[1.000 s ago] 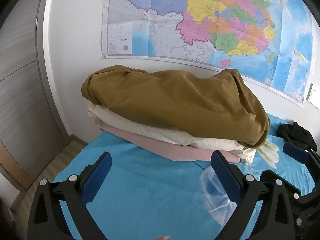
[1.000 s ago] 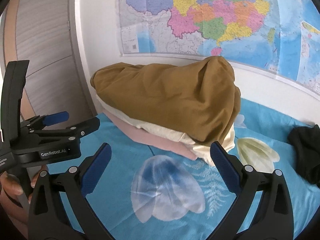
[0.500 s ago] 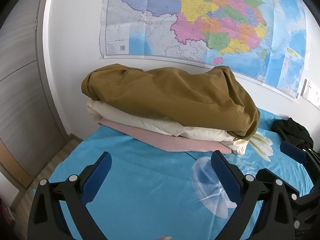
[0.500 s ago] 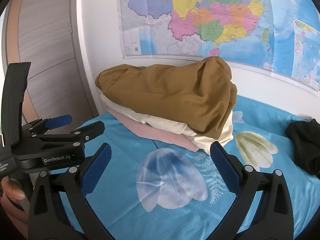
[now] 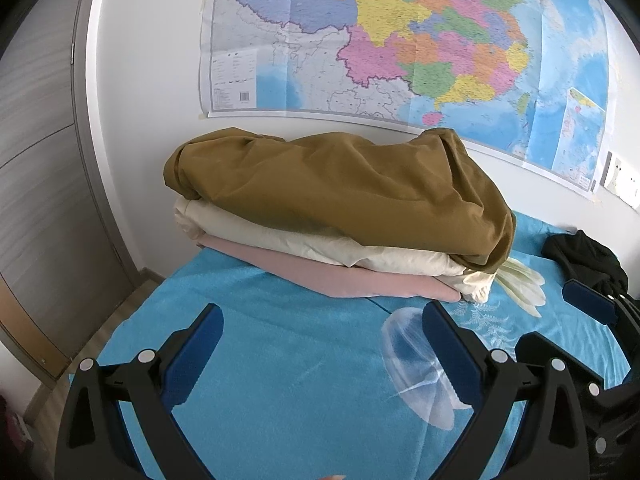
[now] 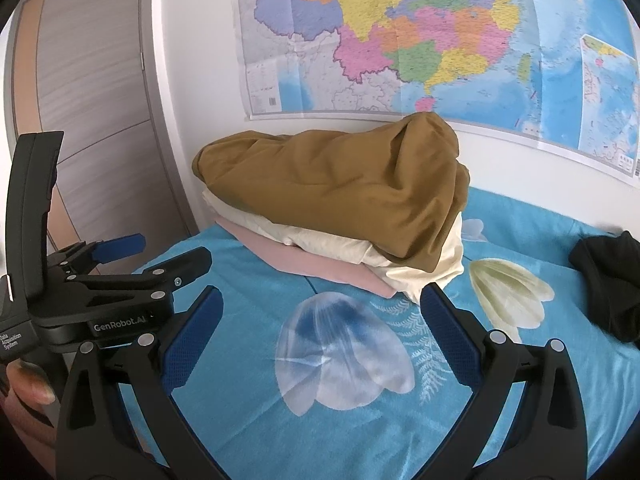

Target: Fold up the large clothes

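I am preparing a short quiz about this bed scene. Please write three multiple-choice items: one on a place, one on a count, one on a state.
1. Where is the black garment?
A. on the stack
B. alone on the bedspread, right of the stack
C. on the floor

2. How many folded pieces are in the stack?
A. three
B. one
C. five

3. How do the right gripper jaws stand?
A. shut on cloth
B. open, empty
C. shut, empty

Key: 1 B, it lies apart; 2 A, mustard garment, cream piece, pink piece; 3 B, jaws are spread.
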`<state>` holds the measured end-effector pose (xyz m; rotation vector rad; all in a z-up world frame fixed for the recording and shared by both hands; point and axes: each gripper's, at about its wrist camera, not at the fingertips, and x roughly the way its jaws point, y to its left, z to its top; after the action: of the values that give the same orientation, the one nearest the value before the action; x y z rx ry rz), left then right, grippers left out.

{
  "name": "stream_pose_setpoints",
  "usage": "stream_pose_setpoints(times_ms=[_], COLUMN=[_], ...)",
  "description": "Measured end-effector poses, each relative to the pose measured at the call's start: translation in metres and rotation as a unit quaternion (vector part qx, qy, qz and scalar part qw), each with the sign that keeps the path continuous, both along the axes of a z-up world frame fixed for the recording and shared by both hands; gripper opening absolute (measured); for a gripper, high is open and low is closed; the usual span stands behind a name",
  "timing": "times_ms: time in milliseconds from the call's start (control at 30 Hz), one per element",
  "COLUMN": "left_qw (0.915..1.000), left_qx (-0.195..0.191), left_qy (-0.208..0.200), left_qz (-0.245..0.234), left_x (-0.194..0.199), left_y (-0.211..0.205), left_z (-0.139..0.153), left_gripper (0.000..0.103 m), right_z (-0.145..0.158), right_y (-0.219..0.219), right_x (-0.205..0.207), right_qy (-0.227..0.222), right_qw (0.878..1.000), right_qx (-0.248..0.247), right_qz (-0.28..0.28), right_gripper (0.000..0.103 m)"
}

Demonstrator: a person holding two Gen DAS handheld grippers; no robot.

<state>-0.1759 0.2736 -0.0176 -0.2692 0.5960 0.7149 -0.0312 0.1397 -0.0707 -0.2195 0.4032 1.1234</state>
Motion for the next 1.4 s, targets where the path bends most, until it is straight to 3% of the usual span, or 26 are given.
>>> stream_pose_setpoints(times_ms=[1400], left_qw=[0.9999], left_qx=[0.007], left_qy=[0.012], left_qz=[-0.001], left_x=[-0.006], left_y=[-0.017], left_z=[-0.001], left_gripper=[0.097], right_z=[-0.004], right_y=[-0.012], right_x=[-0.004], right_qy=[0.007], right_qw=[1.0], right_qx=[0.006], right_qz=[-0.006], right_gripper=[0.097])
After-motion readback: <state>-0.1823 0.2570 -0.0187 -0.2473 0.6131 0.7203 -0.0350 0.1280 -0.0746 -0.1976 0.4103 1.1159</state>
